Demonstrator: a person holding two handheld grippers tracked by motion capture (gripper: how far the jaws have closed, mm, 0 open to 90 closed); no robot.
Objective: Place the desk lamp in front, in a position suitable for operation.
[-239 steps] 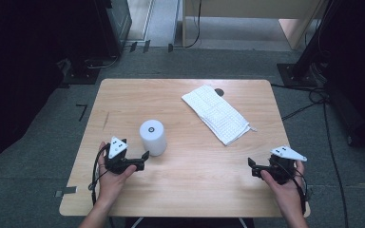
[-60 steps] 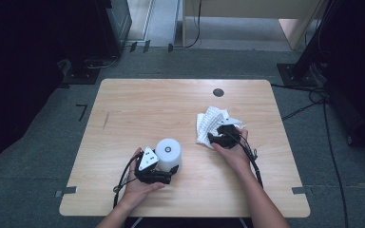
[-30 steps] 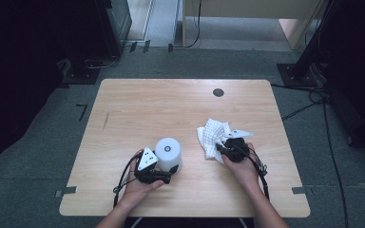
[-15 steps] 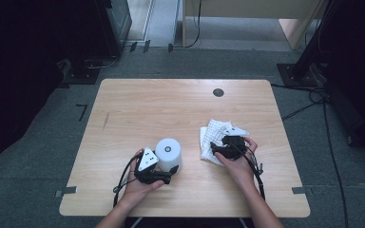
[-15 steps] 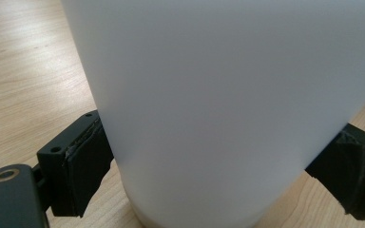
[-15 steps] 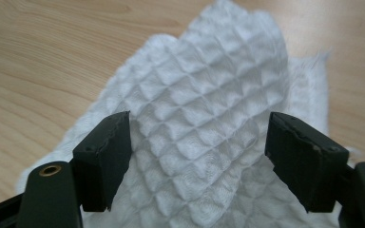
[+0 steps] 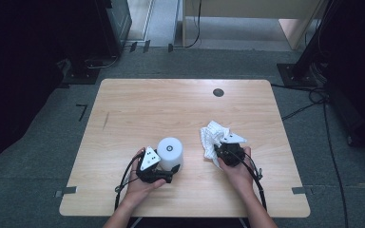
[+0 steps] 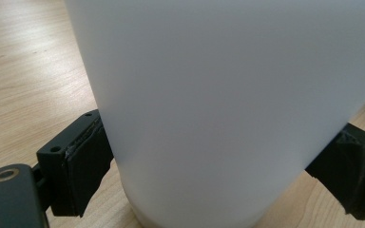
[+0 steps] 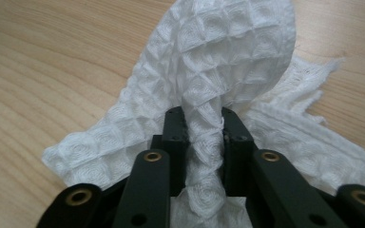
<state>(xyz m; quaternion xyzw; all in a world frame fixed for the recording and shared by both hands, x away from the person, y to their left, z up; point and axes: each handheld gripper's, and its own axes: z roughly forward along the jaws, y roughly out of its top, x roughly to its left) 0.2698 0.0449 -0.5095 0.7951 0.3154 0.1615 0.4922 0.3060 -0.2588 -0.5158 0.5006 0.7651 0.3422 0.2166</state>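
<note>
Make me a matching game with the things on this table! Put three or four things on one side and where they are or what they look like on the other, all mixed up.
Things:
1. white cup
2. white cloth
3. black dot
4. table

Clues:
A. bunched up, pinched in the right tongs
B. light wood, with everything resting on it
C. standing between the jaws of the left tongs
D. near the table's far edge, all alone

Pairs: 1-C, 2-A, 3-D, 4-B

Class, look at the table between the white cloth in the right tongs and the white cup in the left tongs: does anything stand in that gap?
Nothing visible does. Only bare table separates the cloth from the cup.
</note>
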